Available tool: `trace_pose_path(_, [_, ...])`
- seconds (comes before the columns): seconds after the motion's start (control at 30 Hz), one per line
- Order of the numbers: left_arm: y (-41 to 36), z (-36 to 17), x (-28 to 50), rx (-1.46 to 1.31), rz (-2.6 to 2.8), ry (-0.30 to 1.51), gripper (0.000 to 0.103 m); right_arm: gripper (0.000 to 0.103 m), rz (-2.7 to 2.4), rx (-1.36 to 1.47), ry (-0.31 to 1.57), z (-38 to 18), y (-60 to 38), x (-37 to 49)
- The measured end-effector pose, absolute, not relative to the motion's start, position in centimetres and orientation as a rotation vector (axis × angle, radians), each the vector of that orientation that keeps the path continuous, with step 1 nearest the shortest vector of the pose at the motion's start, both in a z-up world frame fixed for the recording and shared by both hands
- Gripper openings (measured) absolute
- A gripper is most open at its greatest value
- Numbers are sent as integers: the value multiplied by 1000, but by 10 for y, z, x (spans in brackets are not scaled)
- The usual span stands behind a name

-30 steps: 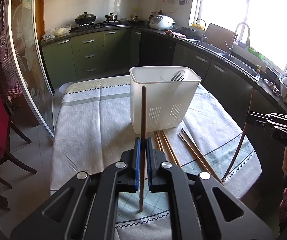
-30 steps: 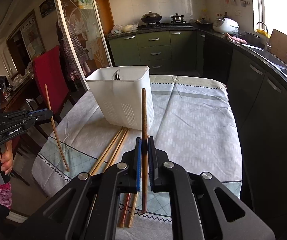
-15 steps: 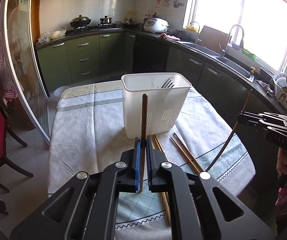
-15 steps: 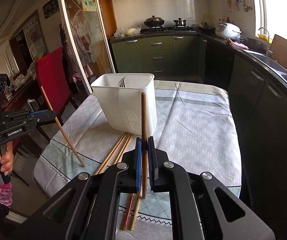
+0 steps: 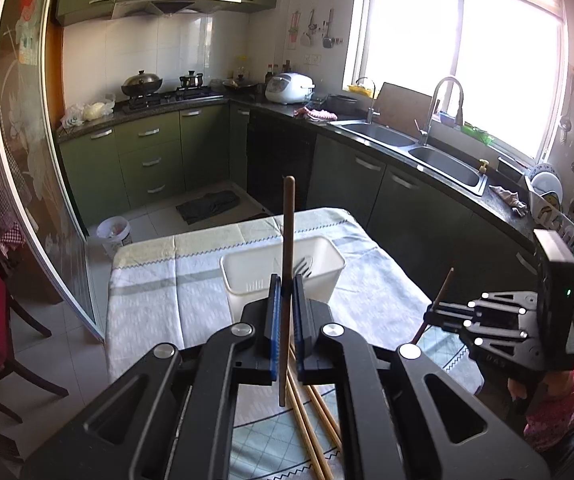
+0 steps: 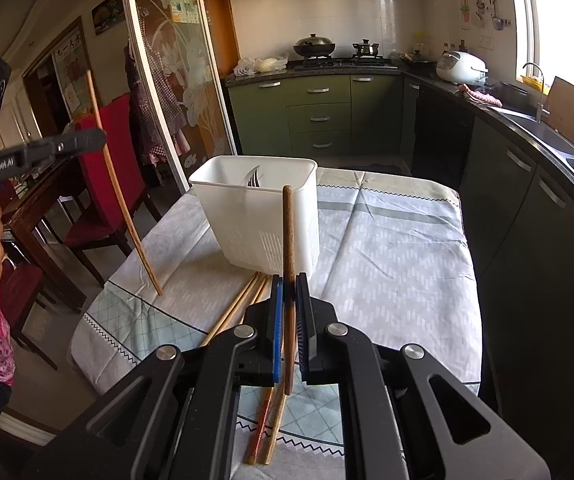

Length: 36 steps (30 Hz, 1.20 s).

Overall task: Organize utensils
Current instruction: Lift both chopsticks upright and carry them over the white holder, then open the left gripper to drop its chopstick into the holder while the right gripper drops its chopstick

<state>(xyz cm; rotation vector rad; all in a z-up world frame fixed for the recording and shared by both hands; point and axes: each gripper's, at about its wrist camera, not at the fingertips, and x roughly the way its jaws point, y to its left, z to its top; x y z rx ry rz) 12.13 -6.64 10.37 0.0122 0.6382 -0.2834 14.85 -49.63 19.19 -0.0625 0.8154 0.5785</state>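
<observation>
One chopstick upright in each gripper.

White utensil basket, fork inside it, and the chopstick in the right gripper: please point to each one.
White utensil basket [image 6: 247, 216]: right wrist view, its front wall.
Fork [image 6: 251, 178]: right wrist view, its tines.
Chopstick in the right gripper [image 6: 288, 232]: right wrist view, upper shaft.

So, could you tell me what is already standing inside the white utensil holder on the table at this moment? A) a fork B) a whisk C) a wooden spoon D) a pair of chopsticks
A: the tines of a metal fork rise above the rim inside the white utensil holder, while the loose chopsticks lie on the tablecloth in front of it.
</observation>
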Motion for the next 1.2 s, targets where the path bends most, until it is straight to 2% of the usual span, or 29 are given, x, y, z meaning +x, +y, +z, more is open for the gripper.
trace_pose_path(0.2, [-72, 152, 145, 35, -243, 540, 6, 7, 579, -65, 813, 195, -499, 149])
trace_pose_path(0.33, [-79, 165, 171, 49, -188, 490, 5, 7, 573, -64, 807, 198, -503, 149])
trace_pose_path(0.47, [-82, 153, 199, 36, -176, 506, 5, 7, 566, -56, 800, 202, -507, 148])
trace_pose_path(0.63, [-83, 110, 228, 32, -164, 636, 6, 7, 574, -32, 772, 217, -510, 151])
trace_pose_path(0.7, [-84, 91, 233, 51, -161, 689, 12, 7, 581, -25, 750, 228, -509, 154])
trace_pose_path(0.77, [-84, 77, 231, 76, -157, 708, 37, 7, 588, -14, 719, 243, -507, 159])
trace_pose_path(1.03, [-69, 81, 192, 60, -175, 674, 40, 7, 591, 77, 537, 312, -491, 195])
trace_pose_path(1.2, [-68, 85, 162, 79, -196, 672, 41, 7, 533, 89, 495, 321, -469, 232])
